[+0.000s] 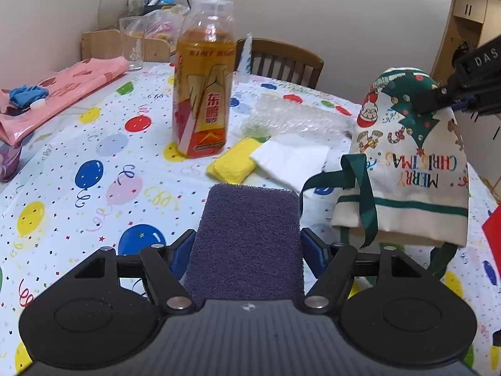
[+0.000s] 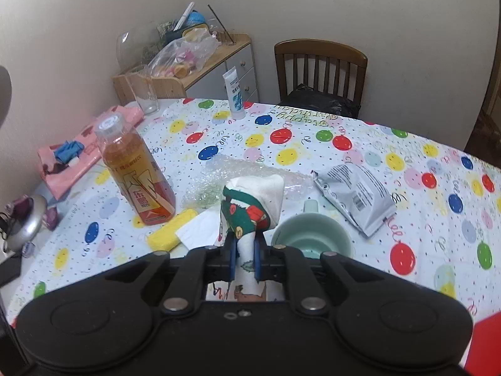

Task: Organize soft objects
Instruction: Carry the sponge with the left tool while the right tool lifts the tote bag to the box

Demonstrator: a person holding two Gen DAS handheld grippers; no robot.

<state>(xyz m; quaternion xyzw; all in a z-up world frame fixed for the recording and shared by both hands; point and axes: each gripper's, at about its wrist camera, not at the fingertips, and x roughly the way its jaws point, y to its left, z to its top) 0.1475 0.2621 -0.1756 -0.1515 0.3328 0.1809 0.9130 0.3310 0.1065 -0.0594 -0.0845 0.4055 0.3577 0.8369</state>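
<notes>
The purple scouring pad point(image 1: 247, 244) sits clamped across its width in the left gripper point(image 1: 247, 250) jaws. The right gripper point(image 2: 243, 258) jaws pinch the Christmas cloth bag point(image 1: 413, 156), hanging limp above the surface point(image 1: 94, 163): light, floppy, best gripped by bunched fabric.

Domestic dining room. Worktop point(image 2: 360, 144) wearing a balloon-print party tablecloth, wooden dining chair point(image 2: 319, 69) standing behind it, low wooden cabinet point(image 2: 216, 72) in the corner bearing a glass vase point(image 2: 134, 47) and plastic bags, drink bottle point(image 2: 134, 172), ceramic mug point(image 2: 313, 238) and toiletry tube point(image 2: 235, 92) sitting among household clutter.
</notes>
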